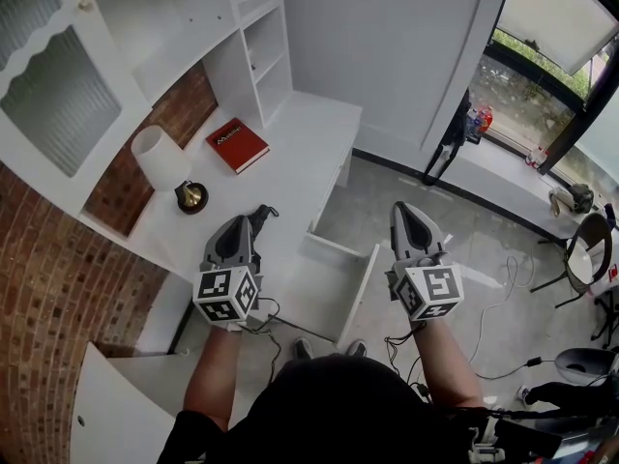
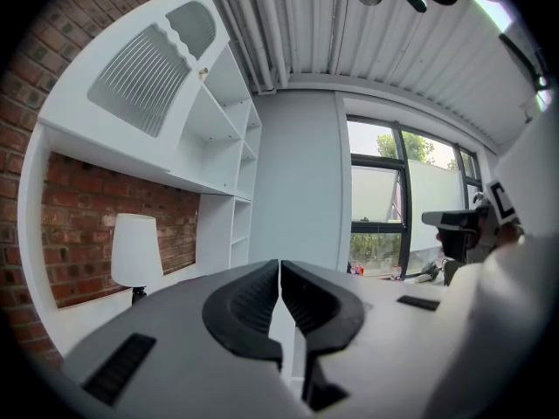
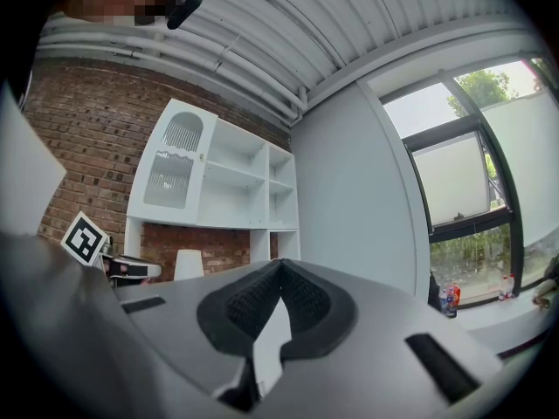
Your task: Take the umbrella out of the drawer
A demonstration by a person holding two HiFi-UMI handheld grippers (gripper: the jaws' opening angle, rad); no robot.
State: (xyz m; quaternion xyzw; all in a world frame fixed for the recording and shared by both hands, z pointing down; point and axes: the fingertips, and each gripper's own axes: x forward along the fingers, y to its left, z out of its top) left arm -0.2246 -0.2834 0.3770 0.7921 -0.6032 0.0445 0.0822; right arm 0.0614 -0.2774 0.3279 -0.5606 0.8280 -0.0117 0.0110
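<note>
Your left gripper (image 1: 240, 226) clenched, nothing between jaws, over desk (image 1: 305, 153) left of centre. Black strapped item, apparently umbrella (image 1: 263, 213), lies on desk top just past its tip, mostly hidden under it. Open drawer (image 1: 356, 293) at lower centre, between your grippers. Right gripper (image 1: 406, 211) closed, empty, above floor (image 1: 464, 249). Lamp (image 1: 160, 158) and red book (image 1: 237, 145) at upper left.

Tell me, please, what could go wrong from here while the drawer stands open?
1. The open drawer juts out near the person's shoes; a step forward could bump it.
2. A black object, probably the umbrella, lies by the desk edge beside the shut left hand-held gripper; a nudge might push it off.
3. Cables on the floor could catch a foot.
</note>
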